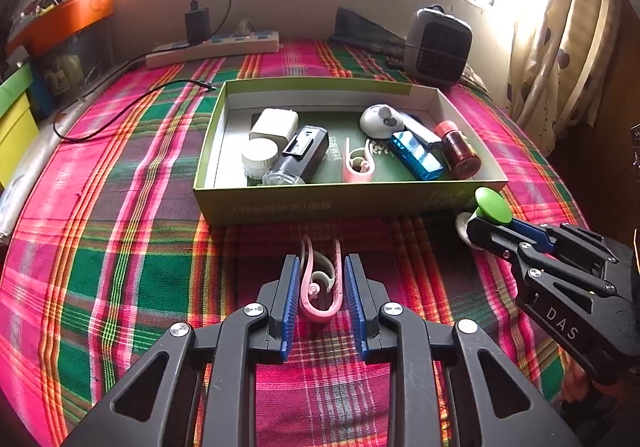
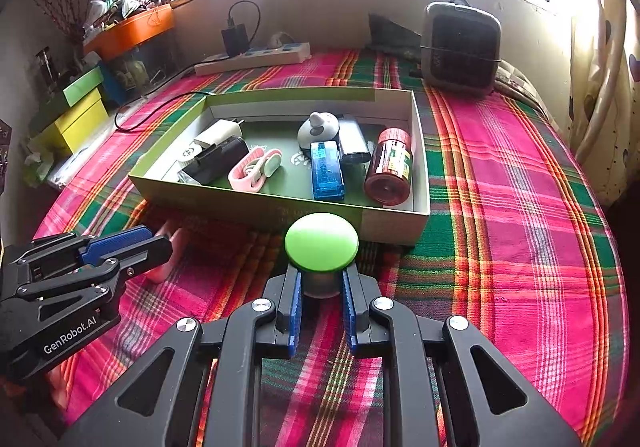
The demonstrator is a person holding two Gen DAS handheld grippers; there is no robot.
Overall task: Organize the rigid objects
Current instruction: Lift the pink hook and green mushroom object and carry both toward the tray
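A green cardboard box (image 1: 332,203) (image 2: 256,203) sits on the plaid cloth and holds several small items, among them a pink clip (image 1: 357,163), a blue case (image 1: 418,155) and a red-capped bottle (image 1: 460,151). My left gripper (image 1: 322,267) is shut on a second pink clip (image 1: 320,287), which lies on the cloth in front of the box. My right gripper (image 2: 321,283) is shut on the stem of a green-topped knob (image 2: 321,241), near the box's front right corner; it also shows in the left wrist view (image 1: 494,205).
A white power strip (image 1: 212,49) with a black charger and cable lies at the back left. A grey fan heater (image 1: 438,45) stands at the back right. Orange and yellow bins (image 2: 80,119) crowd the left side. A curtain (image 1: 560,47) hangs at the right.
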